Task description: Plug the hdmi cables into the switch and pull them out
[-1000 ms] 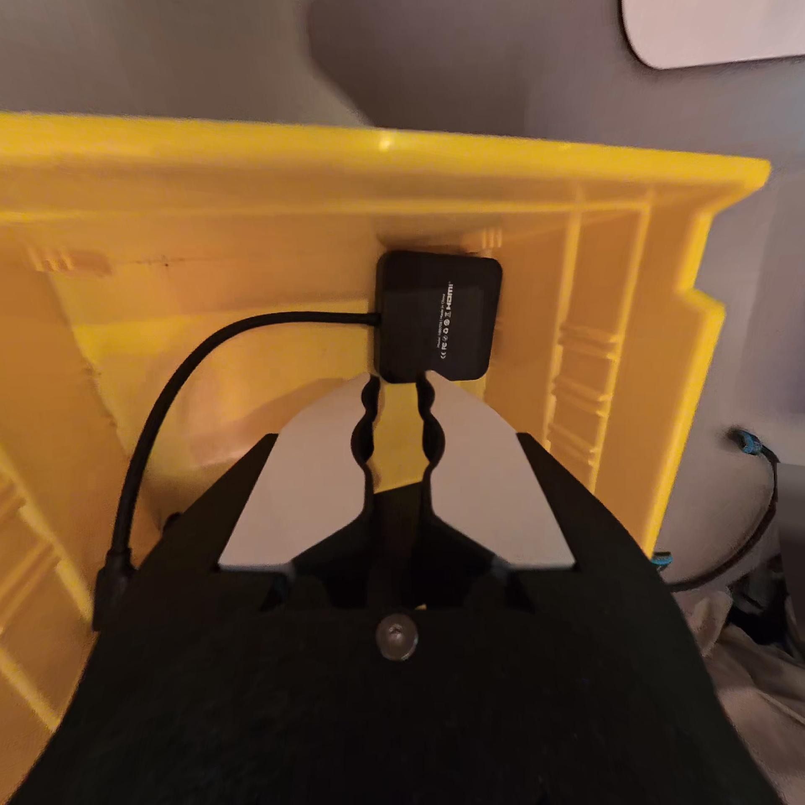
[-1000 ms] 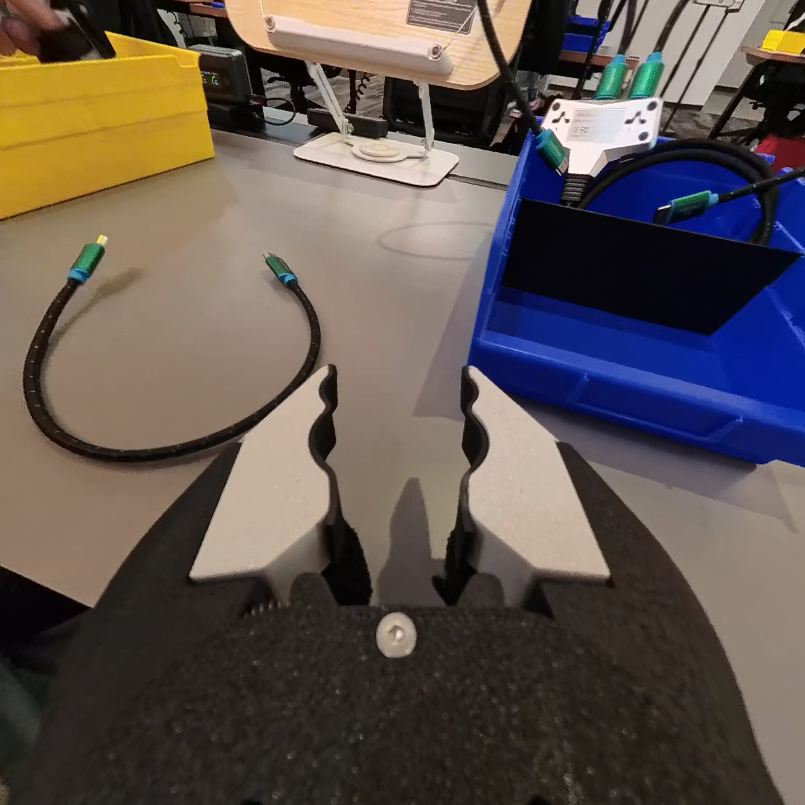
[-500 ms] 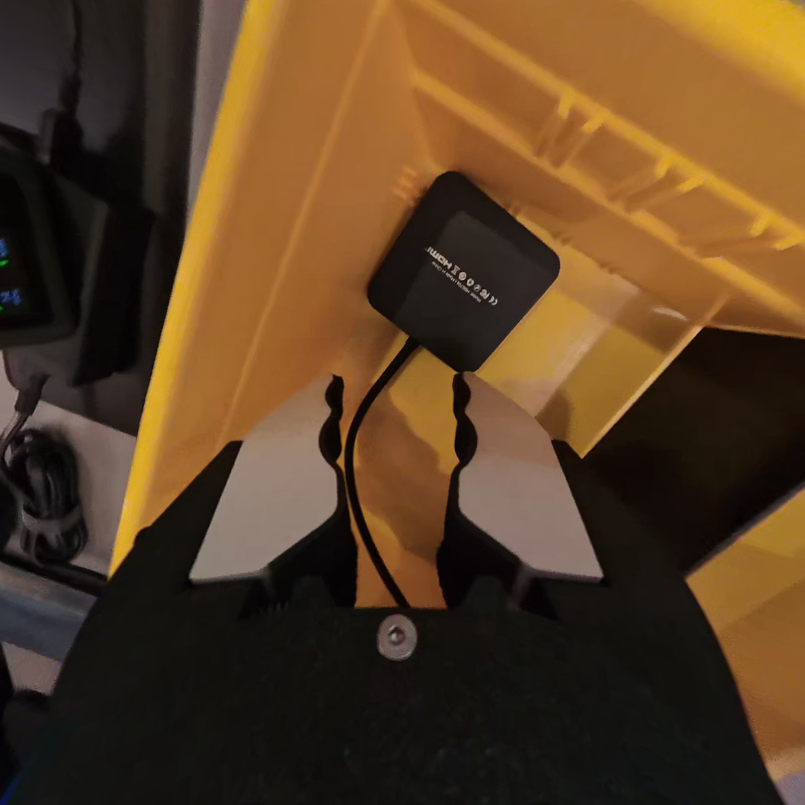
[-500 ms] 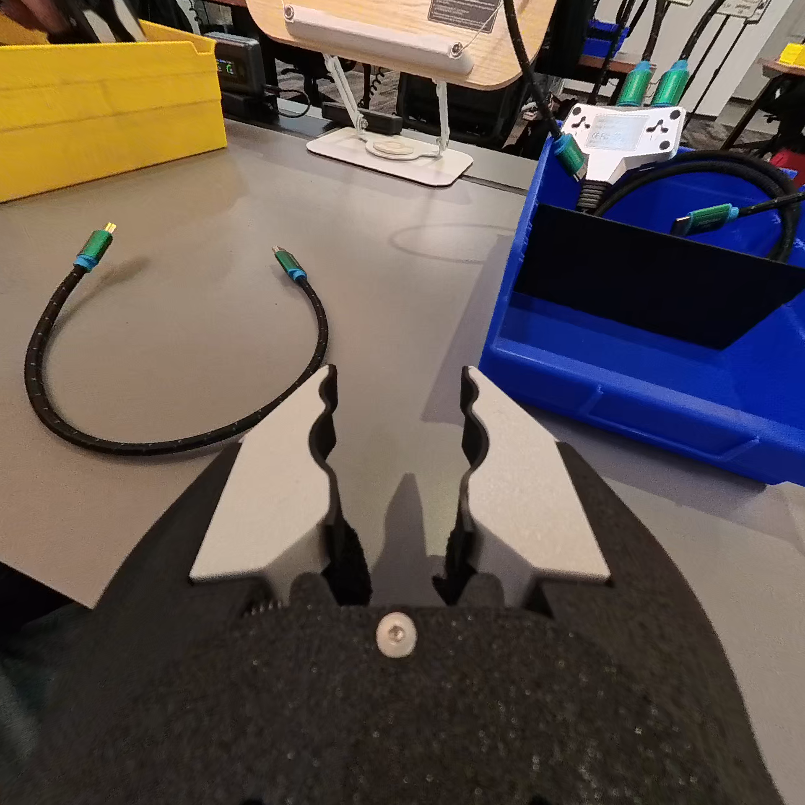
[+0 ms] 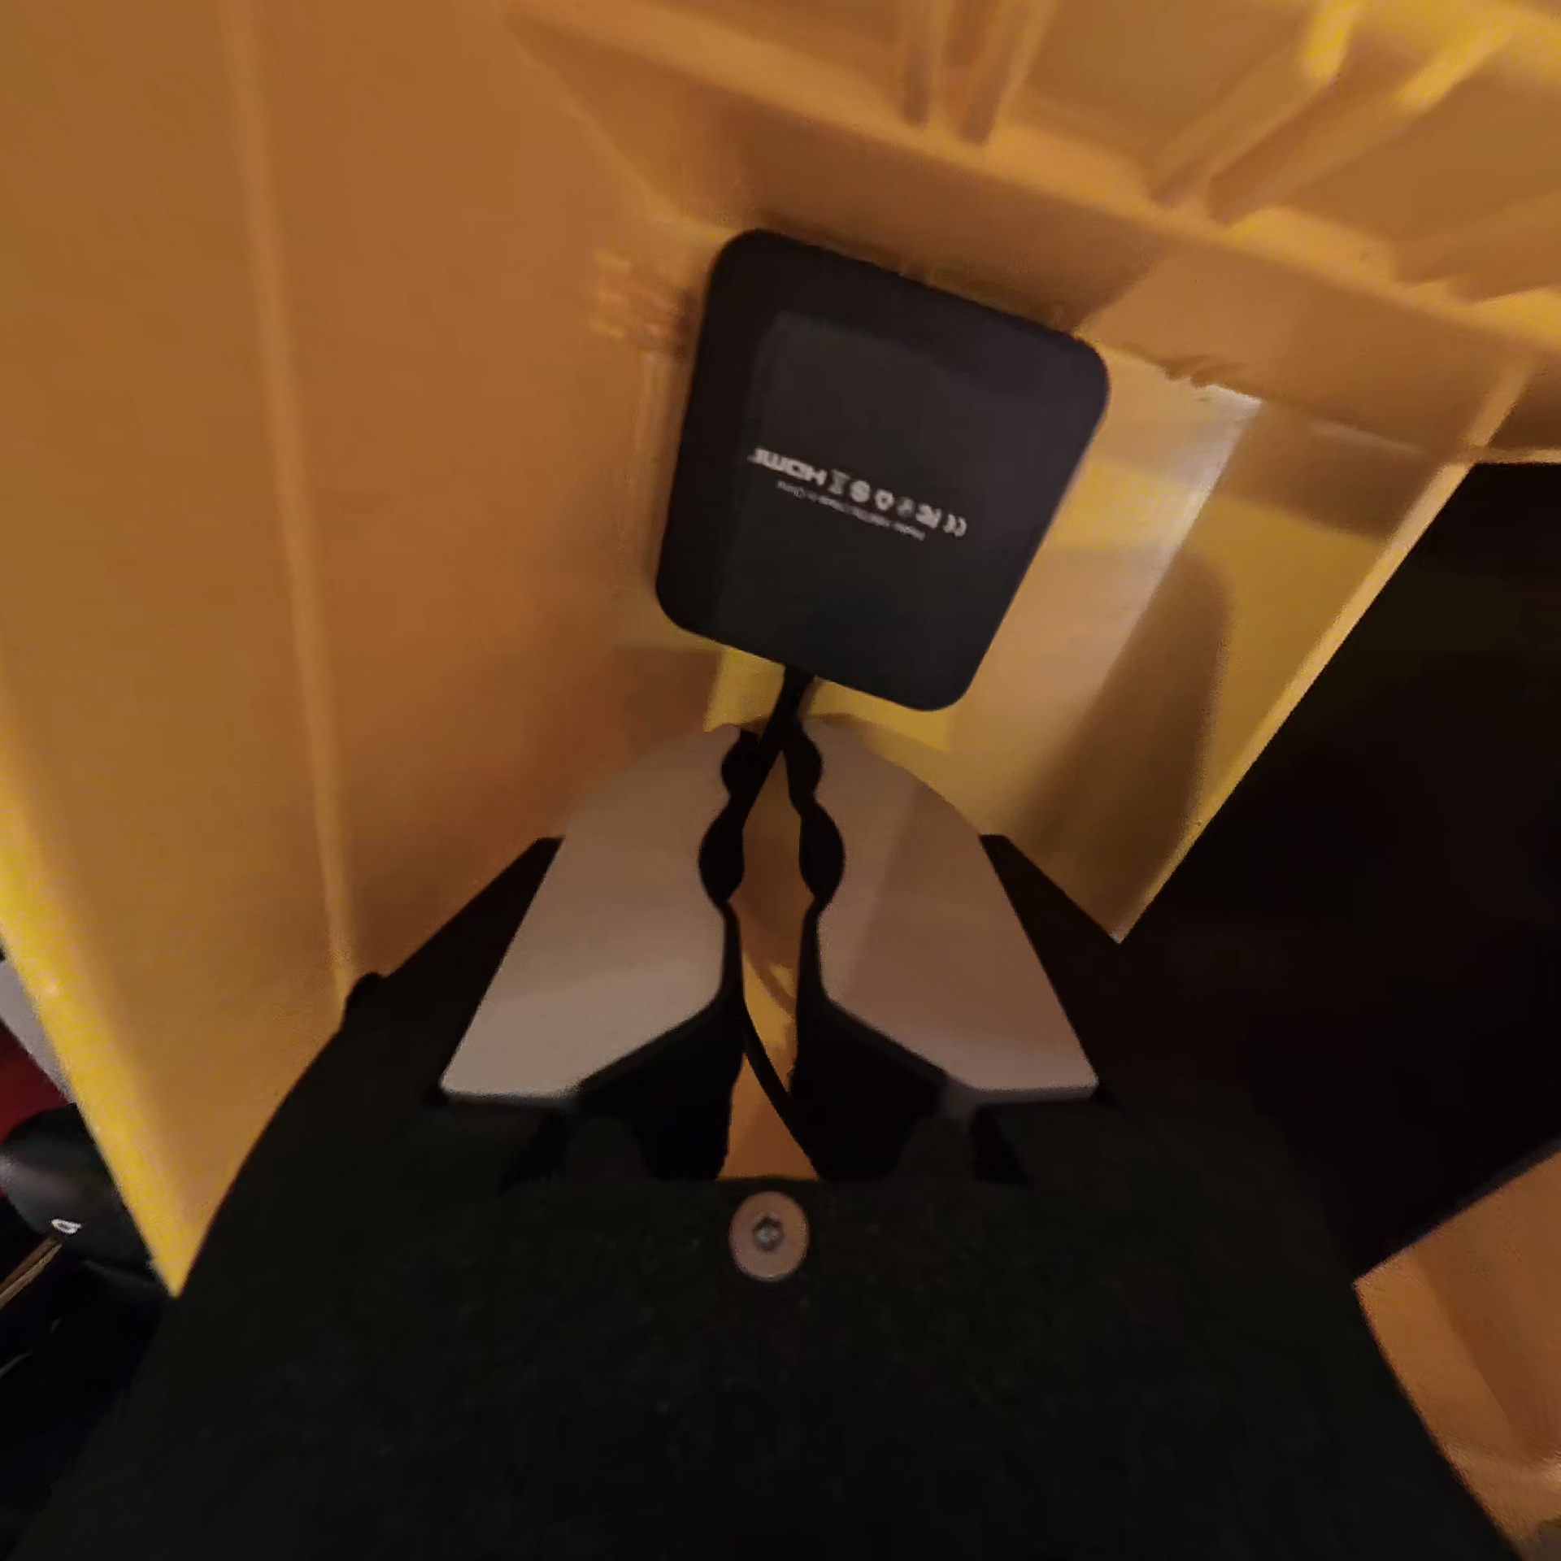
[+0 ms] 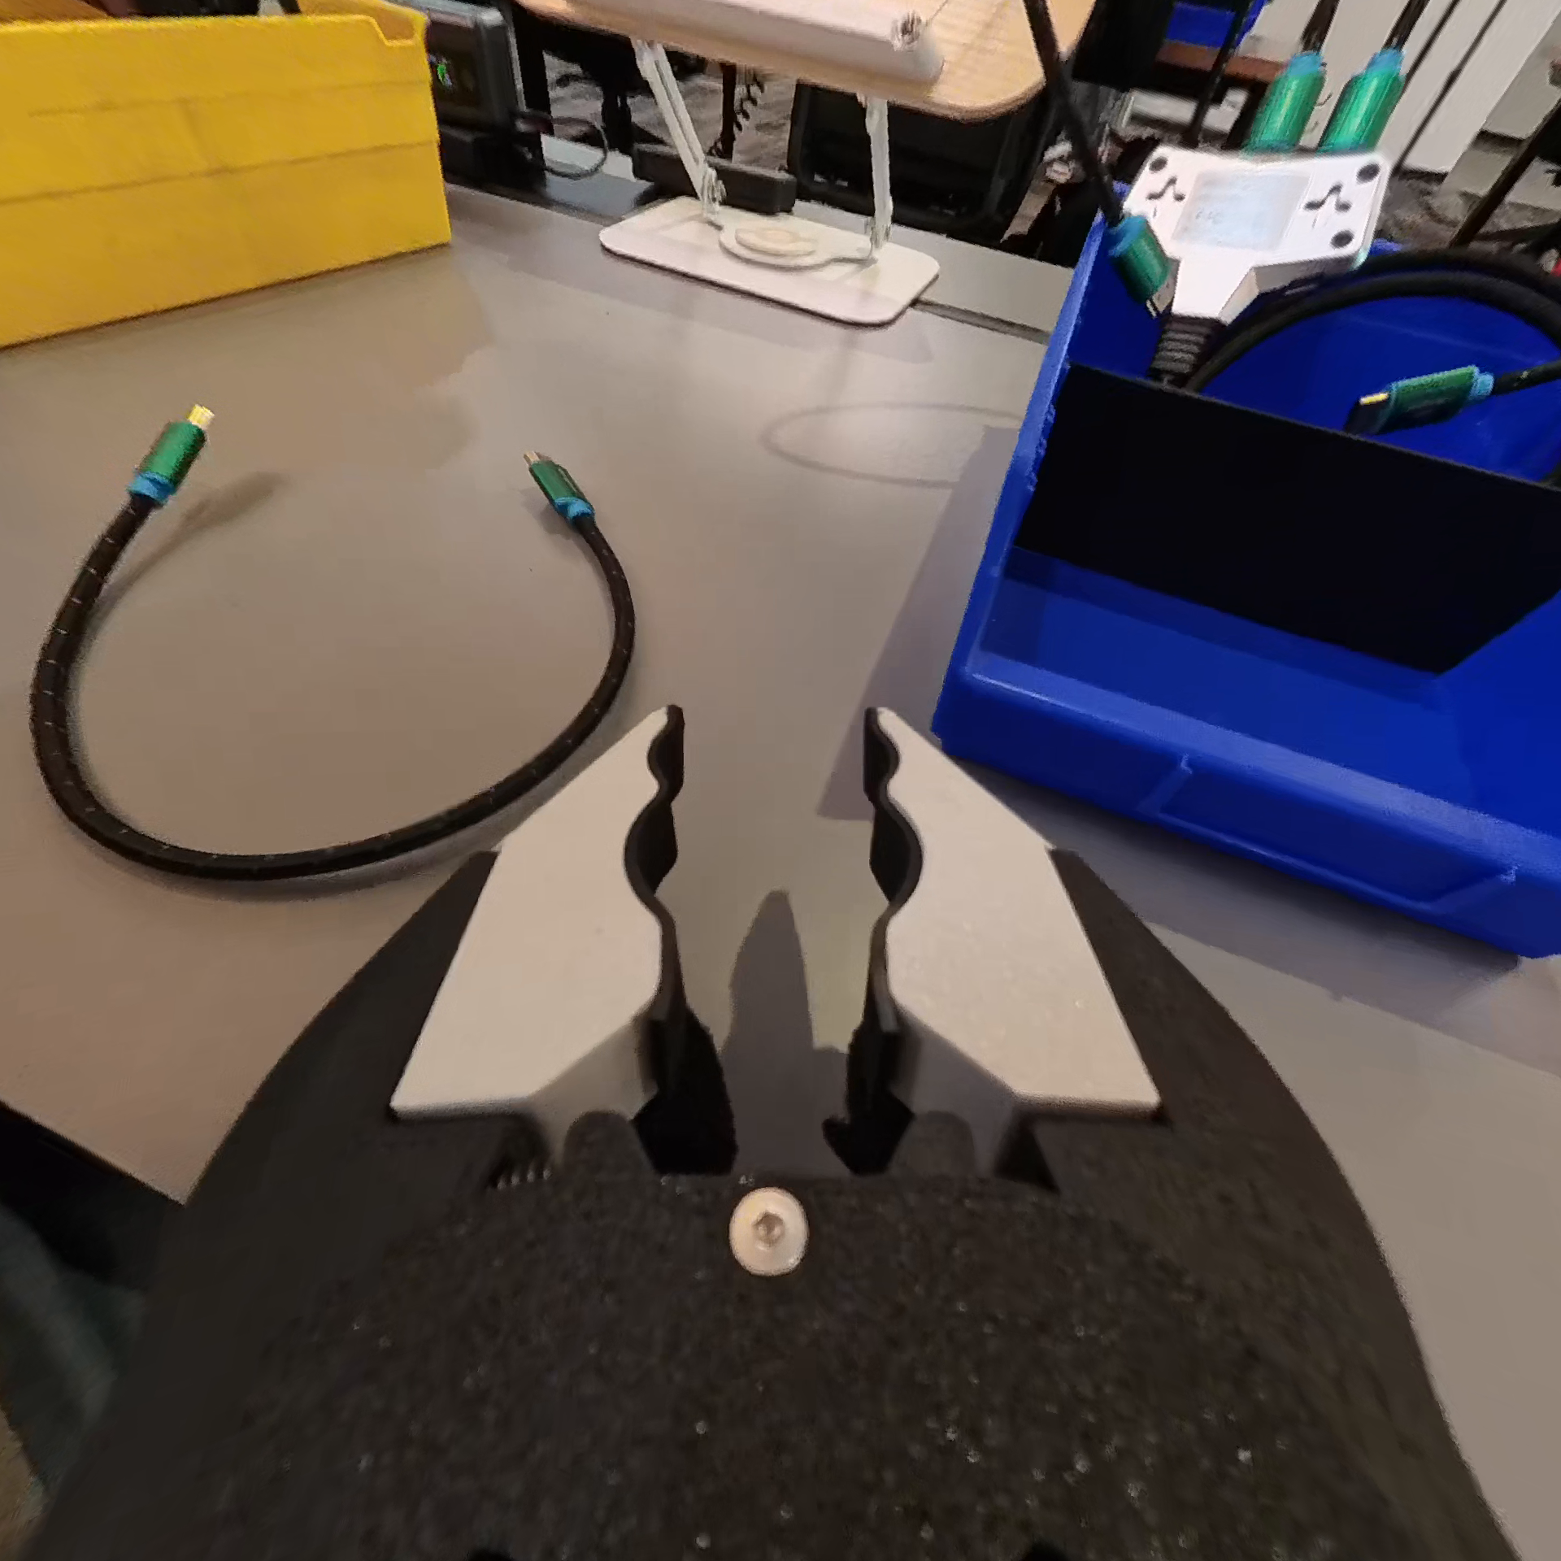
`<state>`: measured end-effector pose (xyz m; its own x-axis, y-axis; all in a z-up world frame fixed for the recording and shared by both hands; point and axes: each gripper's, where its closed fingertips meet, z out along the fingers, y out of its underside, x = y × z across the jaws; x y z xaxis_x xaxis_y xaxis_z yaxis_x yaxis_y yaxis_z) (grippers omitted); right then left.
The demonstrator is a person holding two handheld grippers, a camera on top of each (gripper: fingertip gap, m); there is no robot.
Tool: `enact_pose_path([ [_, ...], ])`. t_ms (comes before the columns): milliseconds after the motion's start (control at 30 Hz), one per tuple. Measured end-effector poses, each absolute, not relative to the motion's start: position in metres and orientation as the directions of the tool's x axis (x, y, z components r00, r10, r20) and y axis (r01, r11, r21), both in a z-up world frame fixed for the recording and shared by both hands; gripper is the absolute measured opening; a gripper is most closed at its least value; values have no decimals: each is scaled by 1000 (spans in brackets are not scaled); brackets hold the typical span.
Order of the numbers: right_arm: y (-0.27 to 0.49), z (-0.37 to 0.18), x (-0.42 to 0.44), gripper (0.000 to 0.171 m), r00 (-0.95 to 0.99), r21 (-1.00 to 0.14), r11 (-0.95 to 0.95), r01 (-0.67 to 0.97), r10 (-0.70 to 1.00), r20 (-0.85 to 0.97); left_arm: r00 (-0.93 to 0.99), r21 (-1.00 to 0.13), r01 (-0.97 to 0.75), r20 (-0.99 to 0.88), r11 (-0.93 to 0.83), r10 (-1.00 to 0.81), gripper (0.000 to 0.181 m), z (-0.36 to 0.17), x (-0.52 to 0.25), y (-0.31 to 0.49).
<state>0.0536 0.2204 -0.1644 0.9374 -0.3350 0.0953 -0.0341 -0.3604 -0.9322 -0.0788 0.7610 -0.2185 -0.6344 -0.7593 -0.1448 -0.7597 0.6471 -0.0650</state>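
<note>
A black square HDMI switch (image 5: 878, 473) lies inside a yellow bin (image 5: 338, 422), against its wall. Its thin black cable (image 5: 781, 709) runs from its near edge back between my left gripper's fingers. My left gripper (image 5: 773, 747) is shut on that cable just below the switch. My right gripper (image 6: 773, 726) is open and empty, above the grey table (image 6: 422, 380). A short black braided HDMI cable (image 6: 338, 853) with green plugs (image 6: 169, 456) lies curved on the table, left of the right gripper. A white switch (image 6: 1250, 220) with green plugs in it stands in a blue bin (image 6: 1267, 760).
The yellow bin (image 6: 211, 169) stands at the table's far left. A white stand base (image 6: 777, 253) sits at the back middle. The blue bin has a black divider (image 6: 1267, 549) and holds a coiled cable. The table's near edge is at lower left. Spacing between my two grippers at the tips: around 55 cm.
My left gripper has moved closer to the black switch and shut on its thin cable, which earlier lay loose between open fingers. The right gripper has shifted slightly, still open.
</note>
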Motion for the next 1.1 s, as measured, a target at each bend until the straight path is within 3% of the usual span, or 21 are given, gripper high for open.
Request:
enact_pose_path([
  [167,223,-156,44,38,950,-938,-343,-47,-306,64,-609,-6,-787,-149,616,-779,4,-210,-95,758],
  [400,252,-124,17,43,972,-952,-291,89,-185,147,-508,-70,-851,-144,521,-849,3,-126,-127,745],
  [567,300,-108,-14,53,957,-918,-280,279,-1,291,-478,-243,-837,-114,491,-871,3,-52,-135,702],
  [700,345,-75,-25,52,868,-853,-180,490,18,496,-521,-404,-772,-39,490,-853,3,-15,-135,640],
  [967,407,-65,-67,50,748,-747,-90,659,186,637,-712,-465,-657,123,594,-691,3,-41,-137,495],
  [1100,404,-72,-85,43,669,-679,-25,734,201,716,-773,-431,-620,195,655,-604,3,-70,-137,441],
])
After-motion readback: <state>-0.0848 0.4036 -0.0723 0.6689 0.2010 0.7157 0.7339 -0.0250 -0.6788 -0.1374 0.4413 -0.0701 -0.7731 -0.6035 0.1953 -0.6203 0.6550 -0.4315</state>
